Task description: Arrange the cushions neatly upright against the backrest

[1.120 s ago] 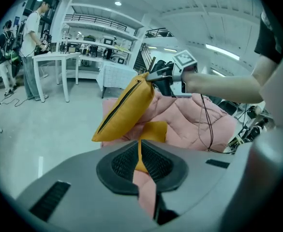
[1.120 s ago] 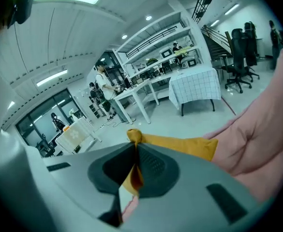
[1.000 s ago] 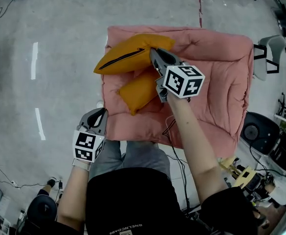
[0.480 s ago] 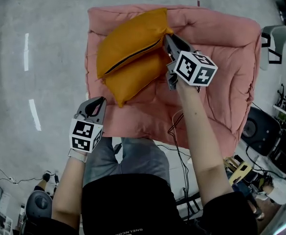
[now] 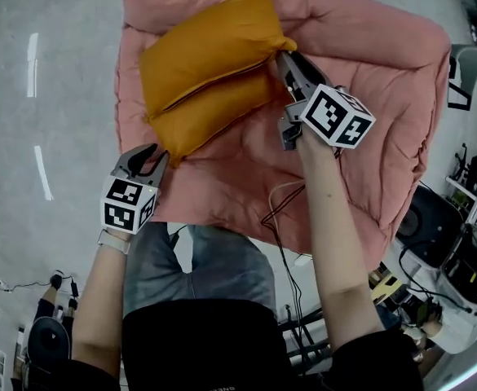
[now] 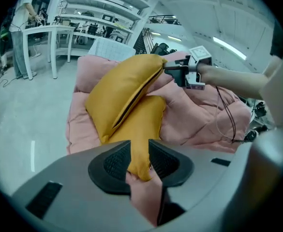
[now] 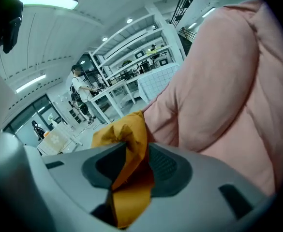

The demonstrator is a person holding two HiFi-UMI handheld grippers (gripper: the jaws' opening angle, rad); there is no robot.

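Two orange cushions lie on the pink floor sofa (image 5: 377, 137). The larger zippered cushion (image 5: 205, 47) leans over the smaller cushion (image 5: 218, 111), close to the padded backrest (image 5: 344, 6). My right gripper (image 5: 285, 62) is at the larger cushion's right corner (image 7: 126, 134); its jaws are opening and the fabric stands loosely between them. My left gripper (image 5: 144, 160) is at the smaller cushion's near corner (image 6: 139, 144). Its jaws are opening too, with that corner between the pads.
A black cable (image 5: 280, 206) trails across the sofa's front. Grey concrete floor with white marks (image 5: 33, 63) lies to the left. A chair (image 5: 470, 63) and equipment (image 5: 434, 218) crowd the right side. Benches and shelves (image 6: 68, 28) stand far behind.
The right gripper carried the larger cushion back over the smaller one. The left gripper moved from beside the sofa up to the smaller cushion's near corner and parted its jaws.
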